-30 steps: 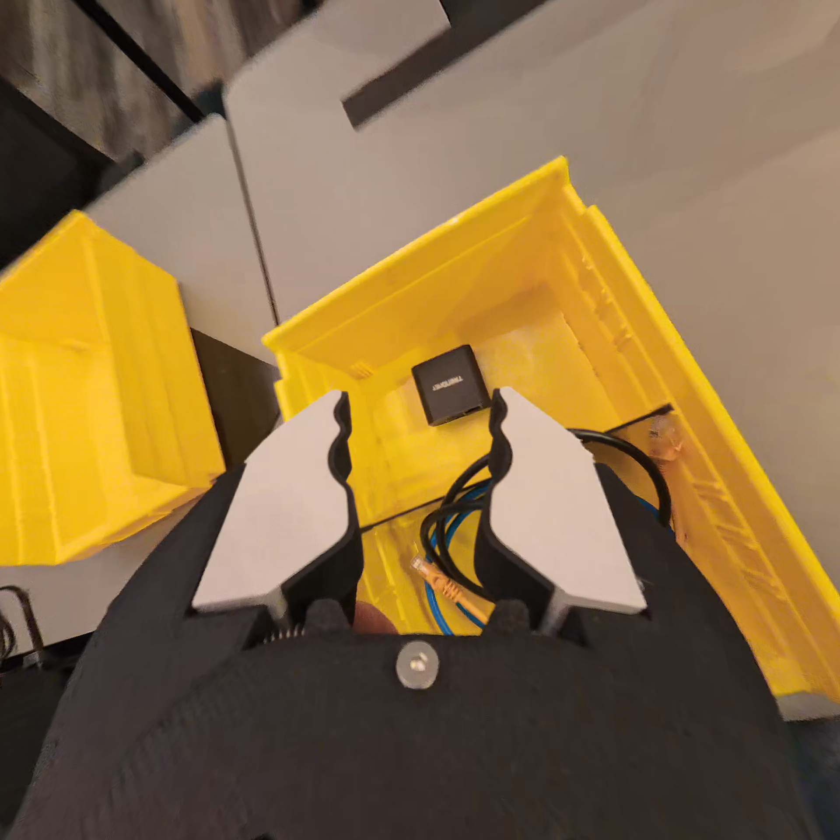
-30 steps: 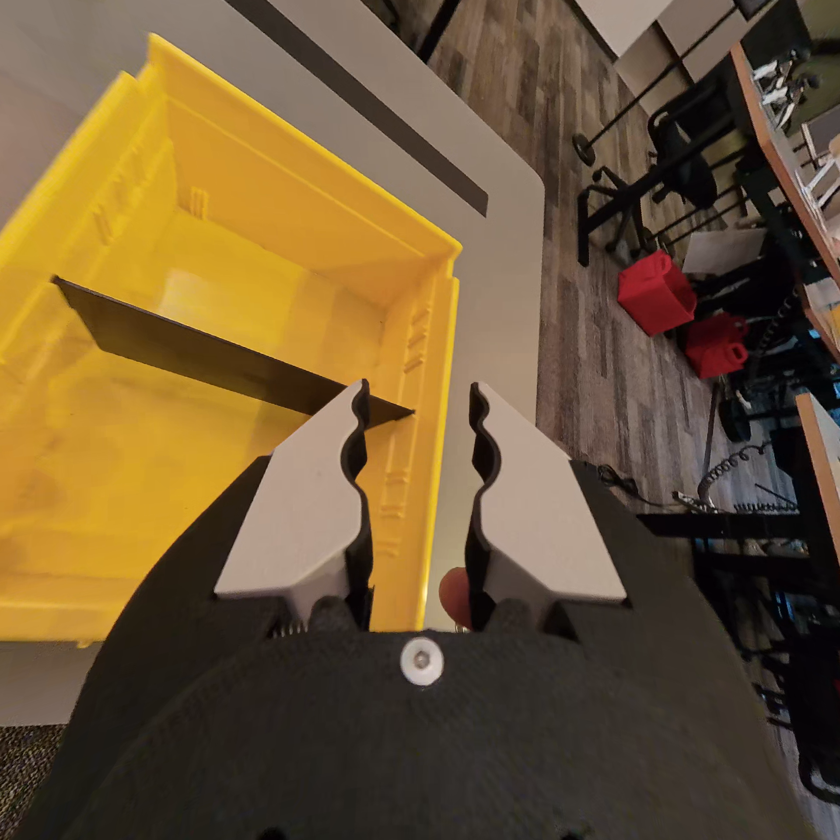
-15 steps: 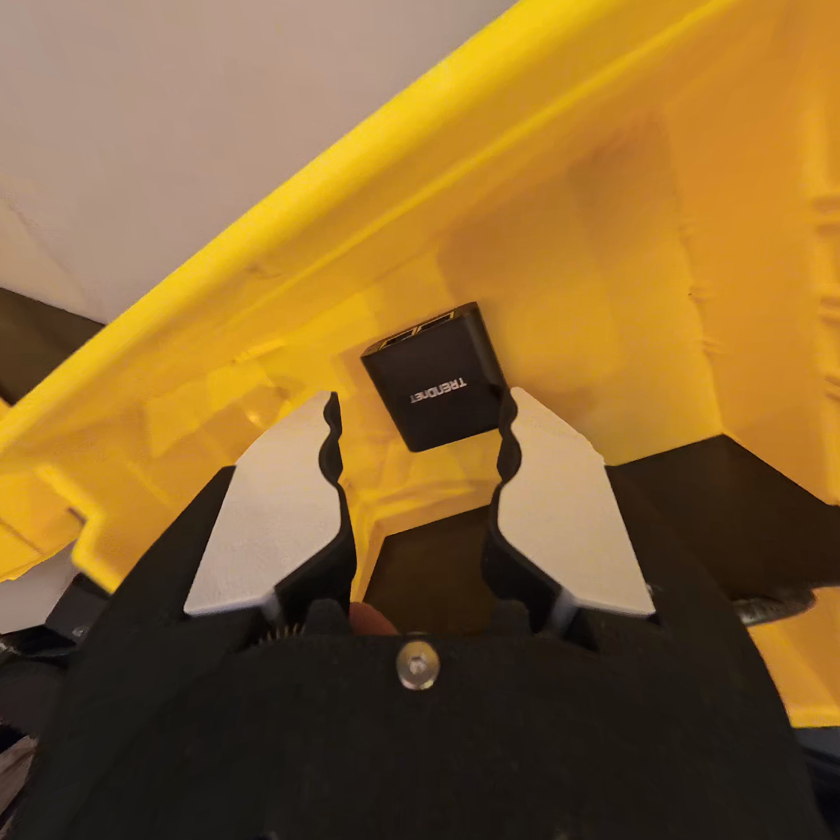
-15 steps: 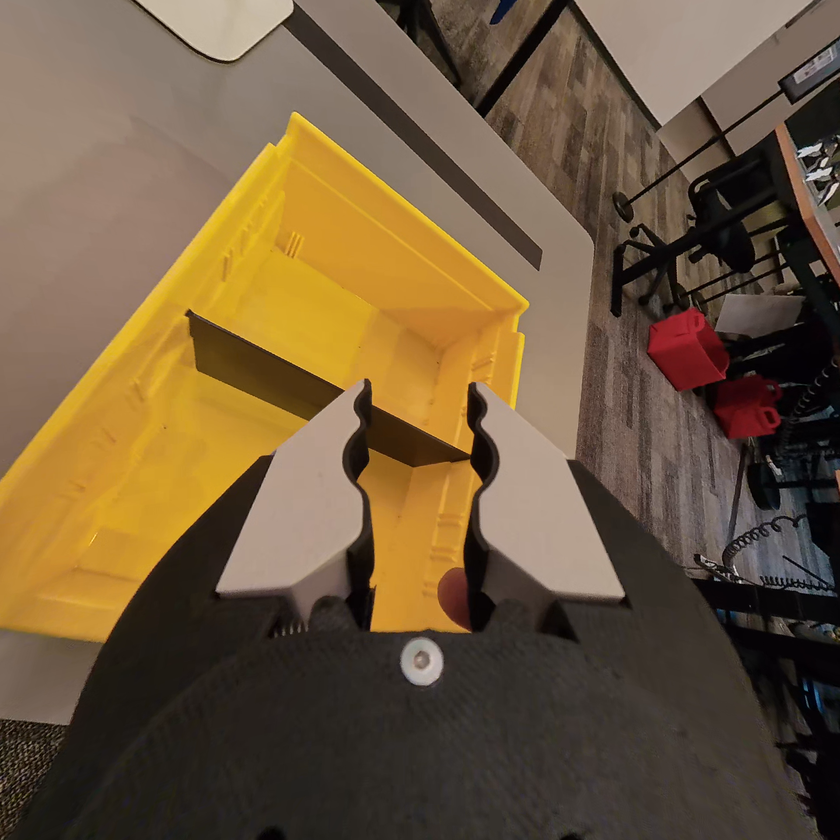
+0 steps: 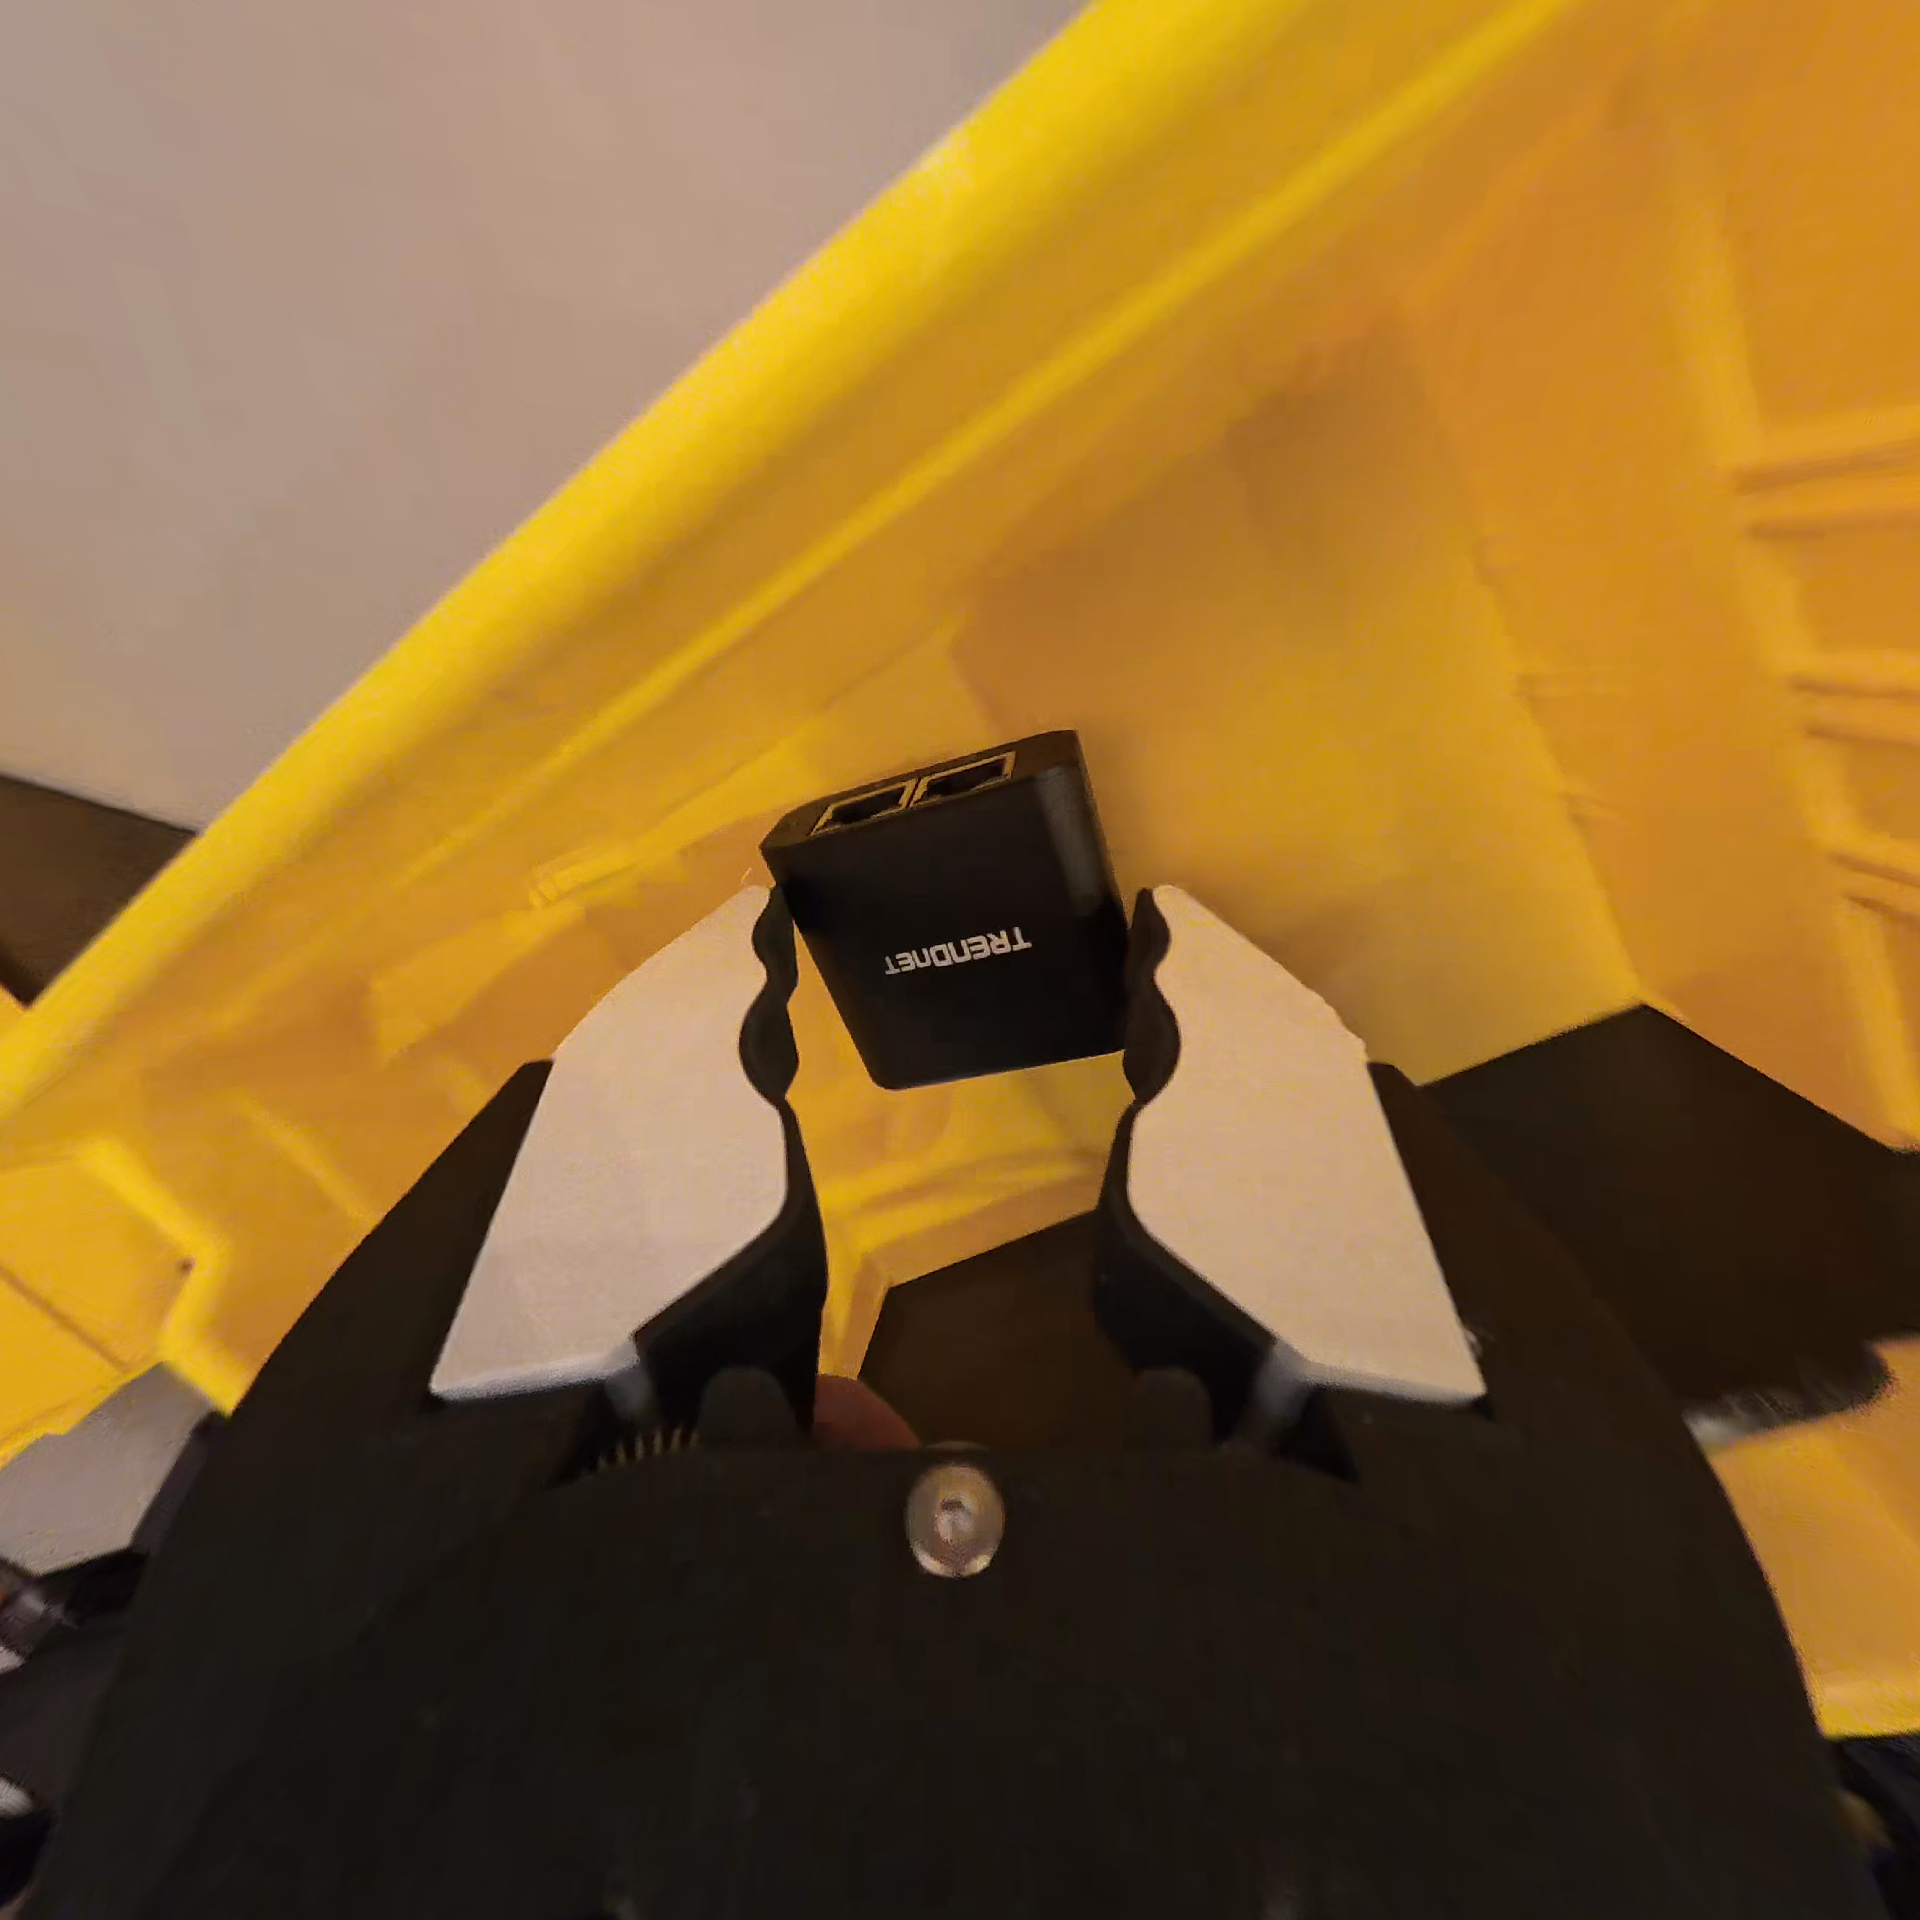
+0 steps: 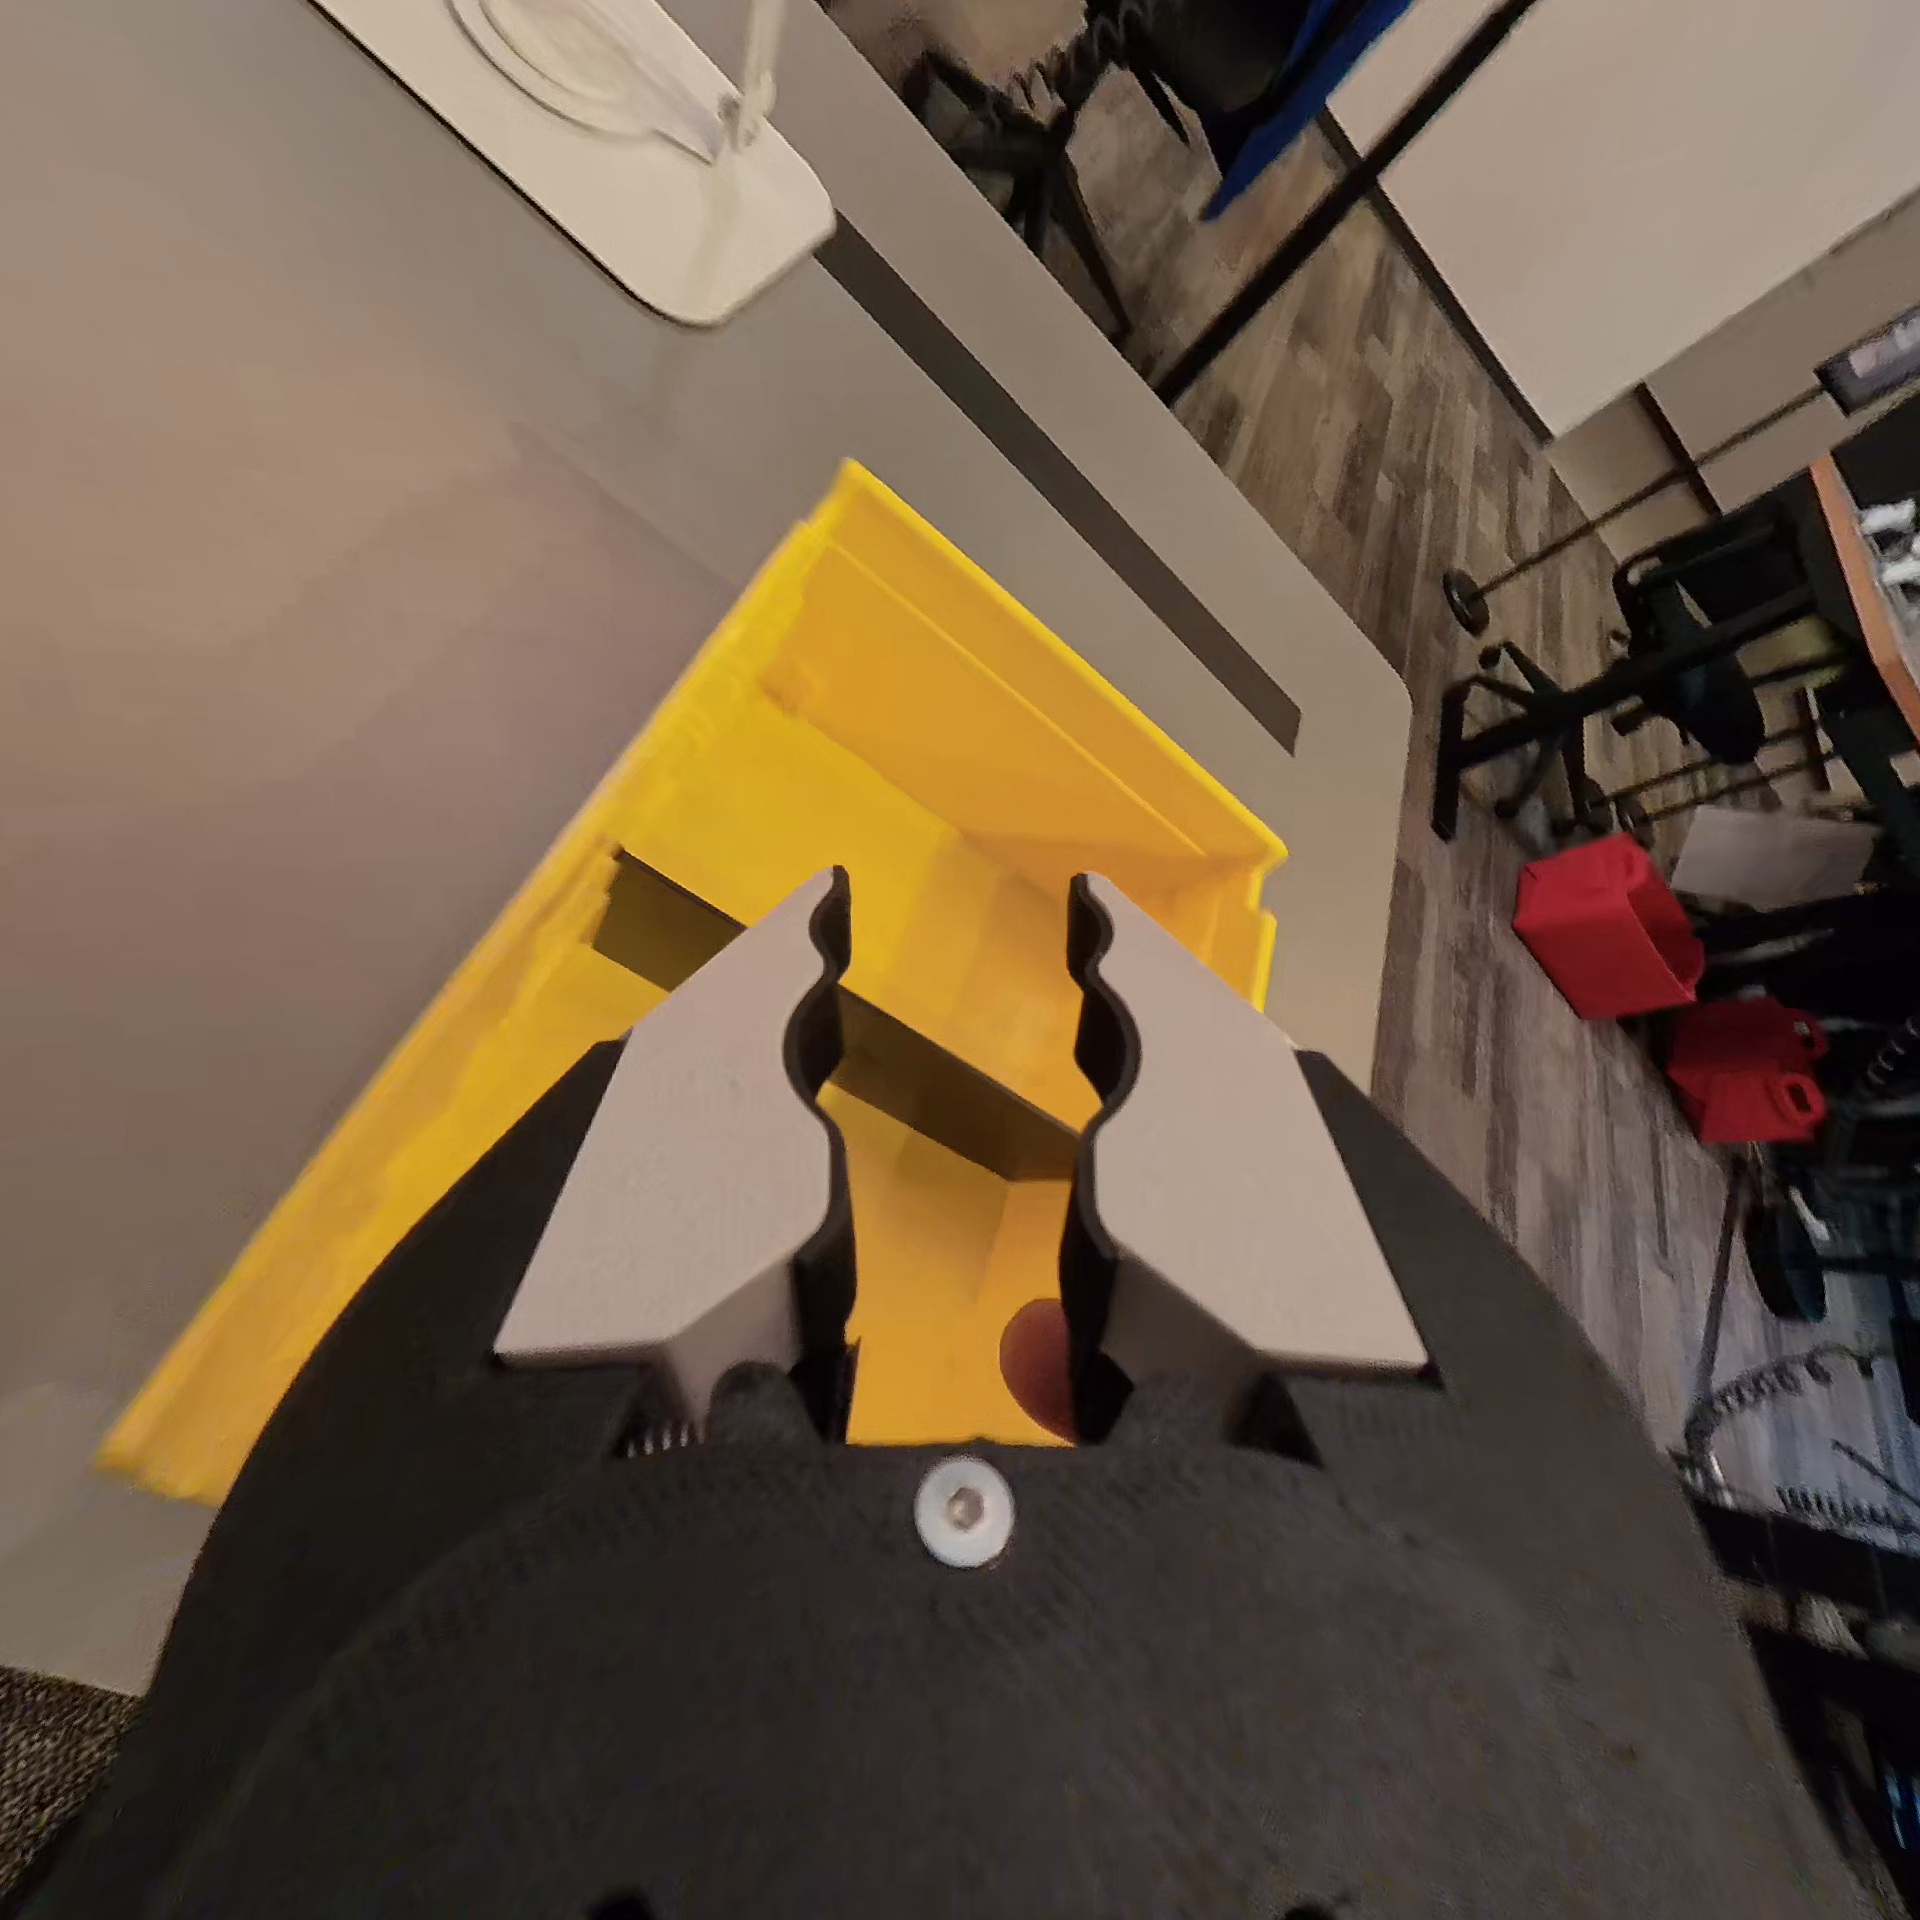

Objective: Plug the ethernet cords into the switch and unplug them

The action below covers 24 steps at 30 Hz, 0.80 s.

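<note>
In the left wrist view a small black switch (image 5: pixel 951 935) with two ports on its far end sits between my left gripper's (image 5: pixel 961 909) fingertips, inside a yellow bin (image 5: pixel 1247 436). Both jaws touch its sides. The switch looks sharp while the bin behind it is blurred. The bin's black divider (image 5: pixel 1621 1195) lies close at the right. No ethernet cords show in either view. In the right wrist view my right gripper (image 6: pixel 956 883) is open and empty, high above a yellow bin (image 6: pixel 935 727) with a black divider (image 6: pixel 935 1081).
The bins stand on a grey-white table (image 6: pixel 312 623) whose right edge drops to a wood-look floor. A white pad (image 6: pixel 644 156) lies at the far left of the table. Red containers (image 6: pixel 1600 935) and a chair base (image 6: pixel 1558 707) stand on the floor.
My left gripper has dropped into the bin past the divider to the switch, and its jaws have closed onto the switch's sides. My right gripper has pulled up and back from its bin.
</note>
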### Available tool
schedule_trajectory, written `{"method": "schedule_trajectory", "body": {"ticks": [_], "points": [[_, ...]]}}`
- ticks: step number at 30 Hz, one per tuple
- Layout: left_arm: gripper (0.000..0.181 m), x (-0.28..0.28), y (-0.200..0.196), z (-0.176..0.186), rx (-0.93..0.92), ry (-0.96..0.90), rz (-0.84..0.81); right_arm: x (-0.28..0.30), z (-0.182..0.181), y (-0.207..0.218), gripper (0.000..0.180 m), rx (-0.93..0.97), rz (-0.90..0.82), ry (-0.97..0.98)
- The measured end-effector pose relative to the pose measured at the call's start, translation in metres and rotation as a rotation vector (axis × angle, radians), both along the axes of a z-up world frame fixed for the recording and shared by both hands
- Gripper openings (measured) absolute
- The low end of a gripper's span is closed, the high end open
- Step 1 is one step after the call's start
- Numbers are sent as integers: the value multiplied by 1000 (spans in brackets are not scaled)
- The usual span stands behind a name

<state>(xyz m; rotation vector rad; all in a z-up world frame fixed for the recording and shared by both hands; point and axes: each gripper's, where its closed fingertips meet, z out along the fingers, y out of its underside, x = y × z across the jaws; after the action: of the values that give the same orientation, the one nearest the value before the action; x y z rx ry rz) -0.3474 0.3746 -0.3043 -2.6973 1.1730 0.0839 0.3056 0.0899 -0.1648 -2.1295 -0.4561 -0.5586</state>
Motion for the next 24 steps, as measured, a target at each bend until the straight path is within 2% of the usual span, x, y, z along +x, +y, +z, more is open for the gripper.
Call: {"method": "schedule_trajectory", "body": {"ticks": [2, 5, 8, 12, 15, 17, 24], "points": [[61, 7, -3, 21, 22, -56, -28, -20, 4, 7, 39, 1, 72, -13], [61, 30, -9, 71, 95, -191, -91, -76, 16, 20, 42, 25, 260, 7], [61, 64, -31, 119, 165, -261, -252, -148, 32, 33, 46, 69, 467, 91], [61, 124, -79, 163, 185, -310, -508, -239, 43, 45, 58, 101, 742, 133], [61, 163, -109, 183, 225, -286, -696, -297, 56, 46, 59, 108, 906, 330], [61, 188, -126, 191, 254, -278, -802, -321, 61, 50, 59, 85, 956, 469], [61, 258, -179, 196, 343, -237, -1116, -363, 62, 66, 69, 96, 1019, 566]]}}
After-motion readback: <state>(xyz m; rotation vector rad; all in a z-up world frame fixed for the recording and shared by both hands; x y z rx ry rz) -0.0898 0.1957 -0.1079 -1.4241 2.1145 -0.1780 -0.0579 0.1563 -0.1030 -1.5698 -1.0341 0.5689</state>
